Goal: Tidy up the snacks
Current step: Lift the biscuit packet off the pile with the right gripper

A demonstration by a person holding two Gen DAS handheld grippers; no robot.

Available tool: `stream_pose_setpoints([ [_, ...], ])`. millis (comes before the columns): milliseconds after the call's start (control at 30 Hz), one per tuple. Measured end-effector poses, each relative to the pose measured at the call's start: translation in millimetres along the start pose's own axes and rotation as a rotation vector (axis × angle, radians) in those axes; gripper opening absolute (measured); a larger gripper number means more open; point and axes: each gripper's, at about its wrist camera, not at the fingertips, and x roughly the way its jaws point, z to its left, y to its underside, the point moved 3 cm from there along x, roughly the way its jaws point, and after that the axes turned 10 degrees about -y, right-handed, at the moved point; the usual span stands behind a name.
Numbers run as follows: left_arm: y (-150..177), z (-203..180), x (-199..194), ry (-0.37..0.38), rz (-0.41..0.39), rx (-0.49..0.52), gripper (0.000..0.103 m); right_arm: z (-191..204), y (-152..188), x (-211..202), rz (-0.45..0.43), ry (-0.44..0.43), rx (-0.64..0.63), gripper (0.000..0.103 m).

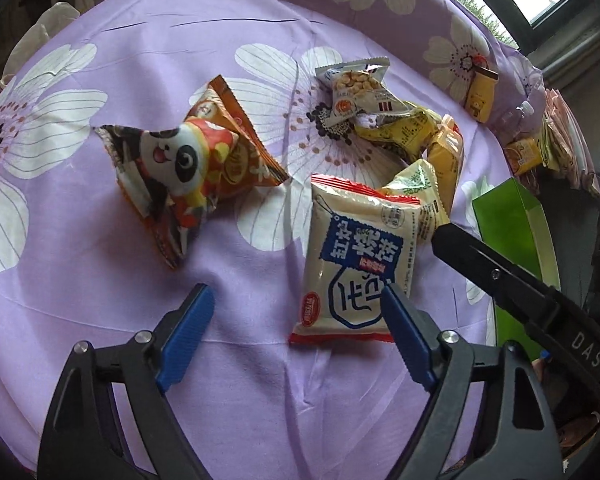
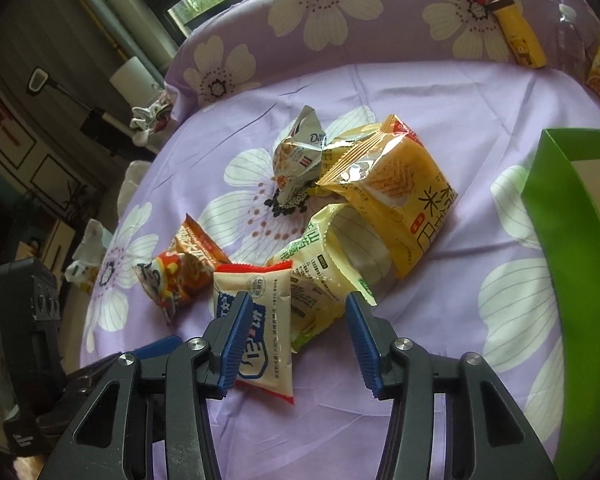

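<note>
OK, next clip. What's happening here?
A person holds a gripper in each hand over a purple flowered cloth strewn with snack packets. Both grippers are open and hold nothing. The left gripper hangs by the cream packet, one finger over its lower corner. The right gripper points at the same packet and a pale green one. A panda packet lies apart. The green box shows no snack in its visible part.

Left gripper (image 1: pixel 298 312): black arms, ribbed blue pads, jaws parted wide, pitched steeply downward, nothing pressed between the pads; right gripper (image 2: pixel 298 320): same build, jaws parted, pitched downward, pads gripping nothing, one black finger crossing beside the left jaws.
</note>
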Motion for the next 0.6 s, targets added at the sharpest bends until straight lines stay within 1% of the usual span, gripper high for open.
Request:
stream_pose_setpoints([
  [100,1.7,-11.0,5.6,0.01,-0.013,0.04,0.082,1.6,3.7,5.7,0.01,-0.054,-0.001,0.051],
  [200,3.6,-17.2,8.9,-0.012,-0.043,0.064,0.082,7.3,6.7,13.6,0.036,-0.075,-0.023,0.049],
  [233,4.2,-18.9,9.2,-0.016,-0.051,0.079,0.08,7.9,7.3,15.6,0.036,-0.076,-0.029,0.047],
  [300,5.1,-21.9,10.8,0.001,-0.055,0.101,0.066,7.5,8.9,20.8,0.048,-0.072,-0.031,0.046],
  [333,5.4,-23.2,11.7,0.005,-0.056,0.105,0.063,6.4,10.0,23.6,0.058,-0.077,-0.023,0.045],
  [400,7.0,-26.7,11.6,0.018,-0.063,0.116,0.051,4.7,12.2,26.7,0.068,-0.094,-0.007,0.041],
  [433,8.1,-28.8,12.1,0.031,-0.058,0.12,0.047,4.6,13.1,27.4,0.07,-0.096,-0.007,0.04],
  [600,10.7,-35.2,8.7,0.004,-0.08,0.149,0.046,5.2,18.4,24.8,0.056,-0.101,-0.01,0.04],
])
